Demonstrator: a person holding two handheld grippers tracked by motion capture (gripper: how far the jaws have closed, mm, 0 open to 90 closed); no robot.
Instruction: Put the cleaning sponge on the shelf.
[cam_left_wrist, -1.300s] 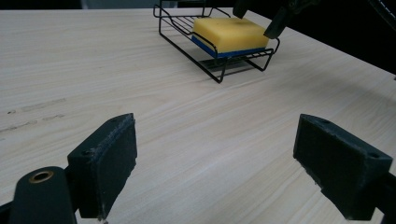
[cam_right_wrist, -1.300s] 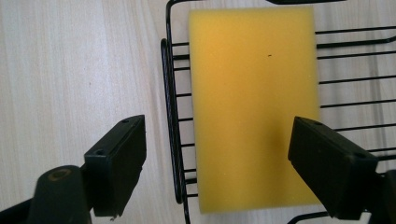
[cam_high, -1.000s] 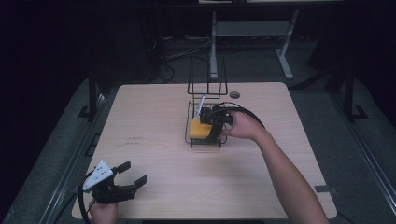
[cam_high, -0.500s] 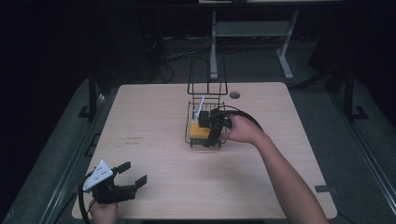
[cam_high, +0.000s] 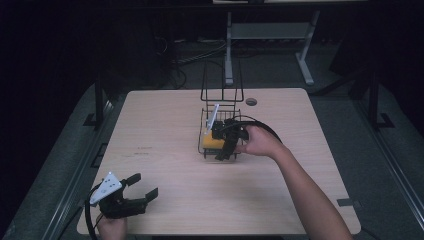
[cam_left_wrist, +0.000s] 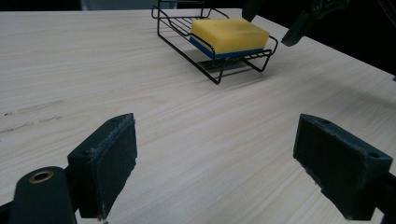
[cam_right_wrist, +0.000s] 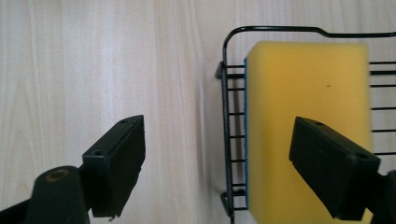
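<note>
1. Looking down from the high view, the right gripper (cam_high: 226, 150) hovers over the near end of the wire rack (cam_high: 235, 111) at mid-table, where the yellow sponge (cam_high: 211, 142) lies in the tray. The left gripper (cam_high: 141, 186) rests wide open at the near left corner of the table (cam_high: 165, 130), well apart from the rack. It should stay parked there.

2. From the left gripper view, the sponge (cam_left_wrist: 229, 33) lies flat in the rack (cam_left_wrist: 212, 63), blue layer underneath, with its top proud of the rim. That leaves side faces to grip.

3. In the right gripper view, the jaws stand wide apart and hold nothing. One pad (cam_right_wrist: 334, 164) sits over the sponge (cam_right_wrist: 308, 116), the other (cam_right_wrist: 116, 161) over bare table outside the rim (cam_right_wrist: 227, 116). I judge the gripper is off-centre for a grasp: shift it across until both pads straddle the sponge inside the wire, then lower and close gently, since foam squashes.
</note>
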